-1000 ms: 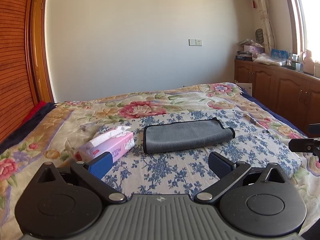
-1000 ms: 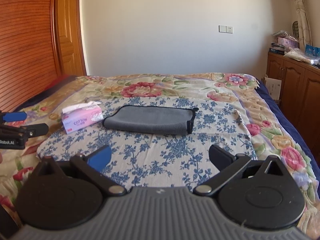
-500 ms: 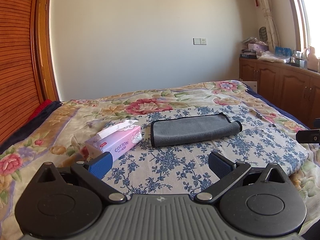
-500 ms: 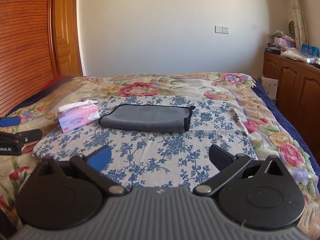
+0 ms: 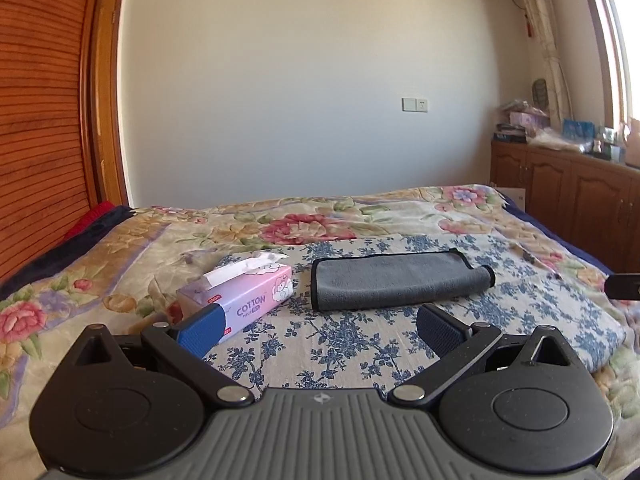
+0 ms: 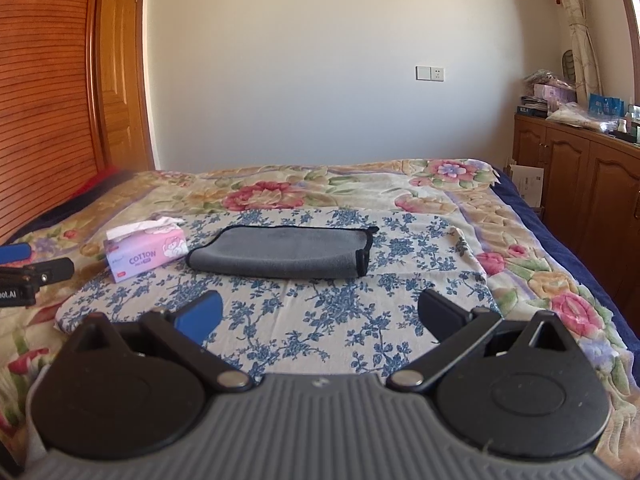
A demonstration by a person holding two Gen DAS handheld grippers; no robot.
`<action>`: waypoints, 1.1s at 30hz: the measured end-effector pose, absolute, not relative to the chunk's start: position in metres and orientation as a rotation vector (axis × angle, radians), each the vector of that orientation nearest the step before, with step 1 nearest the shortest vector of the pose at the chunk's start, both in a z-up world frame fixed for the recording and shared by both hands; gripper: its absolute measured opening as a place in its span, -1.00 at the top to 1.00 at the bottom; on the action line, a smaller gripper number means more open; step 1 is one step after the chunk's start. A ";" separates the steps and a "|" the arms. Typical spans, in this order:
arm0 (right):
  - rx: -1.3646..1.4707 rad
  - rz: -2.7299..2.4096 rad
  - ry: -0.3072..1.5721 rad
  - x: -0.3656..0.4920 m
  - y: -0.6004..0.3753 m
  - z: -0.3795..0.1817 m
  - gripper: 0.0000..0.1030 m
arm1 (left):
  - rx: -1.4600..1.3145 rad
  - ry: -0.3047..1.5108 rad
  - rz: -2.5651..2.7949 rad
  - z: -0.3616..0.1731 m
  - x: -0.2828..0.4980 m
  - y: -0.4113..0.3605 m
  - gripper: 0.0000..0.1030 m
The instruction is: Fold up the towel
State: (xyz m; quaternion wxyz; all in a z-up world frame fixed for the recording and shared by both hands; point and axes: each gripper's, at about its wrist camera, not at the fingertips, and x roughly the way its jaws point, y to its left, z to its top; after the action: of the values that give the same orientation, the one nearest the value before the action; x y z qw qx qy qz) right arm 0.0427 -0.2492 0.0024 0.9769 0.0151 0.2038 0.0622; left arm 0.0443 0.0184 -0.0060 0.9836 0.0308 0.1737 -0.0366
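Grey microfibre towel (image 5: pixel 396 280) with black edging, seen from the left wrist: lying flat on the blue-flowered cloth (image 5: pixel 340 344) spread over the bed (image 5: pixel 80 280), already doubled into a long band, right end rolled over slightly. Judged at least one fold done; possibly a second fold across the length left, or nothing further if the band counts as finished. Left tongs (image 5: pixel 320 326) spread wide, gripping nothing, held short of the towel above the near part of the cloth. Pink tissue box (image 5: pixel 240 292) just beside the towel's left end, apart from it, marked "COTTON" with smaller print below too fine to read. Black tip of the right tongs at the right border of the frame.

Right wrist view: same towel (image 6: pixel 280 254) lying toward the middle of the cloth (image 6: pixel 320 320), folded edge nearest, black-trimmed ends stacked at the right. Right tongs (image 6: pixel 320 314) likewise wide apart and empty, well short of the towel. Tissue box (image 6: pixel 146 250) near the cloth's left edge, "COTTON" legible again. Left tongs at the left border, bearing white lettering cut off by the frame, only "ot.AI" readable.
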 end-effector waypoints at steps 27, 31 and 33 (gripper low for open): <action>0.037 0.077 0.299 0.036 -0.253 0.006 -1.00 | 0.095 0.292 -0.058 -0.008 0.039 0.022 -1.00; 0.036 0.076 0.298 0.036 -0.254 0.006 -1.00 | 0.095 0.292 -0.058 -0.008 0.039 0.022 -1.00; 0.037 0.075 0.297 0.035 -0.254 0.006 -1.00 | 0.095 0.292 -0.058 -0.008 0.039 0.022 -1.00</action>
State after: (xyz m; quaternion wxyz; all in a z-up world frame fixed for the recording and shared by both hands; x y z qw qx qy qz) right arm 0.0355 -0.2541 0.0058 0.9882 0.0182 0.1477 0.0373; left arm 0.0387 0.0218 -0.0083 0.9878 0.0471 0.1454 -0.0290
